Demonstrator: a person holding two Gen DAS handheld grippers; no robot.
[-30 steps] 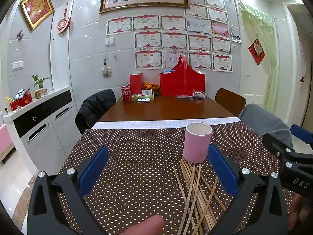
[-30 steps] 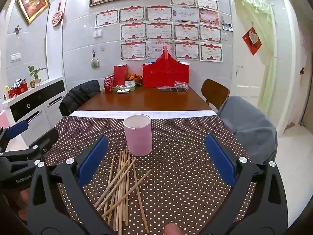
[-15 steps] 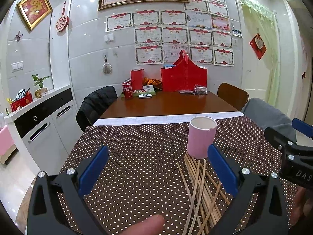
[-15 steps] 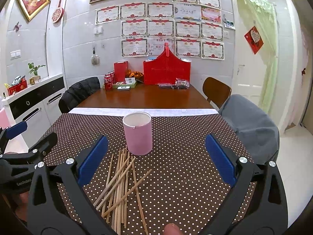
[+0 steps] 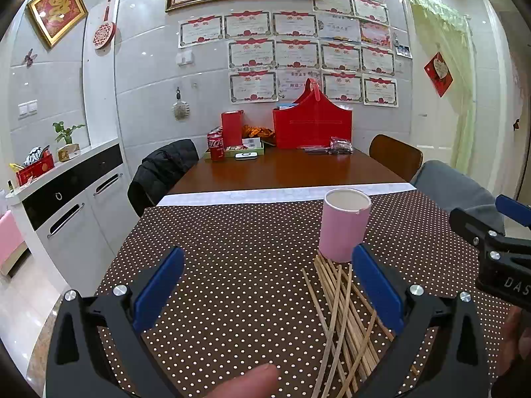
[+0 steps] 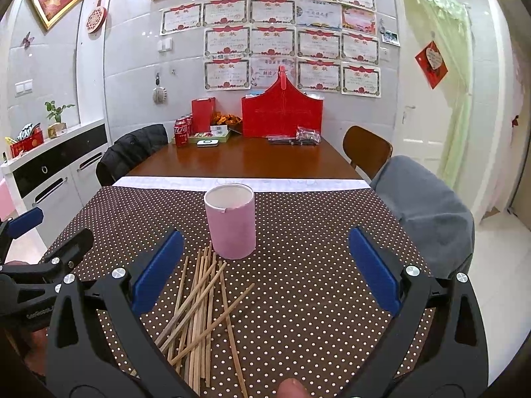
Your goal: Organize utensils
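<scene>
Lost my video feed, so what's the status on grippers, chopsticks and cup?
Left gripper and right gripper open, empty. Loose wooden chopsticks piled on dotted brown tablecloth before upright empty pink cylindrical cup. Nothing in the way.
</scene>
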